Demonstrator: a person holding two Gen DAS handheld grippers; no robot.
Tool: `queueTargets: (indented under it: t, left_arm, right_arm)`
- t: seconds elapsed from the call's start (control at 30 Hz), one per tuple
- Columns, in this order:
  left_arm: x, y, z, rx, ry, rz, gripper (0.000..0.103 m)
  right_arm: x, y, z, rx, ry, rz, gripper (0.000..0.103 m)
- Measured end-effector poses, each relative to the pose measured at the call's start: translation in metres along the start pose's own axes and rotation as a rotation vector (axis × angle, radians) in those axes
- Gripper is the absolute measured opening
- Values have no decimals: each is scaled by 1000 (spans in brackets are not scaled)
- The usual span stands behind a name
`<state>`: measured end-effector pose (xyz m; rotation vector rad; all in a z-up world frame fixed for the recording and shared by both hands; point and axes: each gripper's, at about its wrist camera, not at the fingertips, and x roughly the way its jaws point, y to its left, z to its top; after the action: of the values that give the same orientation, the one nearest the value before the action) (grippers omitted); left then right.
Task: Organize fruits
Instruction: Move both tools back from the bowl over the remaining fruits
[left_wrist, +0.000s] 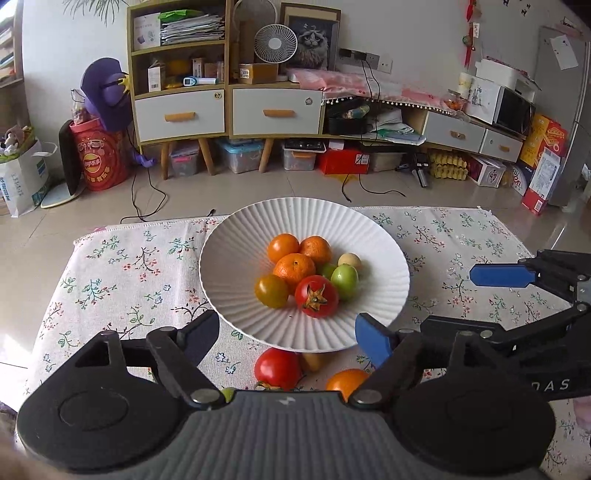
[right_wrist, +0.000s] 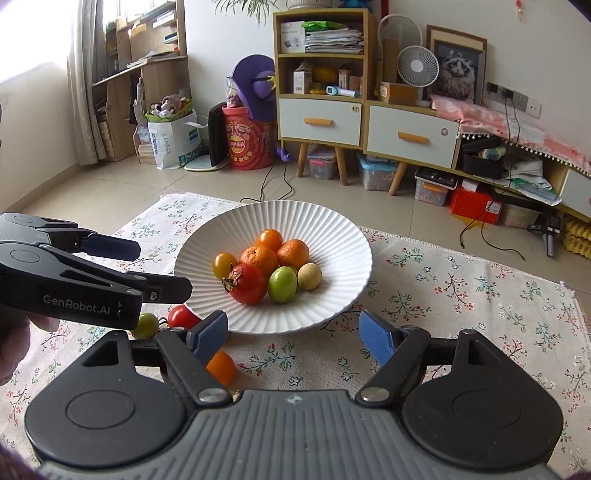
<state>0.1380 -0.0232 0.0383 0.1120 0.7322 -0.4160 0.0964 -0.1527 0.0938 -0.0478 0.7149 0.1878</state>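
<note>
Inspecting the right wrist view, I find the orange tomato (right_wrist: 221, 366) lower left, touching my right gripper (right_wrist: 293, 338)'s left finger. Both grippers stand spread, empty; the left gripper (right_wrist: 166, 267) sits farther up.

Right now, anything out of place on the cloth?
Yes. Fruit lies loose on the floral cloth at the near rim of the white plate: a red tomato, an orange one and a green one. The rest are piled in the plate.
</note>
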Motion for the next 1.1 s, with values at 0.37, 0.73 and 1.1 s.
queueTargets:
  t: [0.37, 0.73, 1.1]
  left_arm:
    - [-22, -5, -17, 10, 18, 11, 99]
    - [-26, 7, -44, -13, 62, 39, 99]
    - [-21, 28, -74, -47, 121, 69, 99]
  right_arm:
    - [-17, 0, -10, 51, 5, -20, 91]
    - [-22, 6, -28, 59, 17, -44, 99]
    - [-17, 16, -45, 4, 37, -94, 102]
